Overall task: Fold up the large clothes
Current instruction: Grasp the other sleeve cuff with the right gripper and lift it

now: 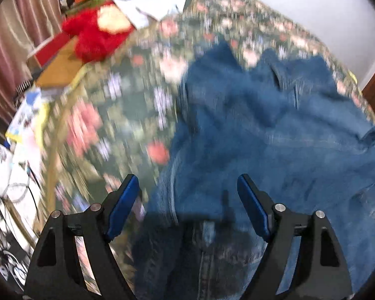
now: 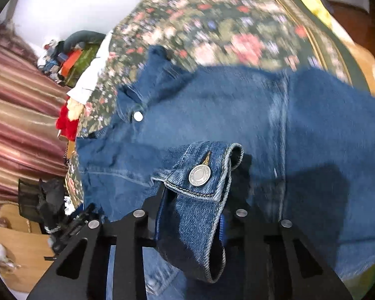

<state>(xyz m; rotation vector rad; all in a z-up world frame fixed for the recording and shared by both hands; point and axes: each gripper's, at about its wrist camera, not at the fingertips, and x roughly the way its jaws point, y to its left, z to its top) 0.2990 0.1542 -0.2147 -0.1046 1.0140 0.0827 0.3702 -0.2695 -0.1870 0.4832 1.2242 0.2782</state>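
A blue denim jacket (image 1: pixel 275 130) lies spread over a floral bedspread (image 1: pixel 127 105) on the bed. The left hand-held gripper (image 1: pixel 188 195) hangs above the denim with its blue-padded jaws wide apart, holding nothing. The right hand-held gripper (image 2: pixel 192 215) is clamped on the jacket's buttoned cuff (image 2: pixel 202 175), lifted above the rest of the garment. A red plush toy (image 1: pixel 97 35) sits at the bed's far edge.

Floral bedspread (image 1: pixel 117 105), red plush toy (image 1: pixel 92 37), striped curtain (image 2: pixel 17 115), white cloth (image 1: pixel 155 6)
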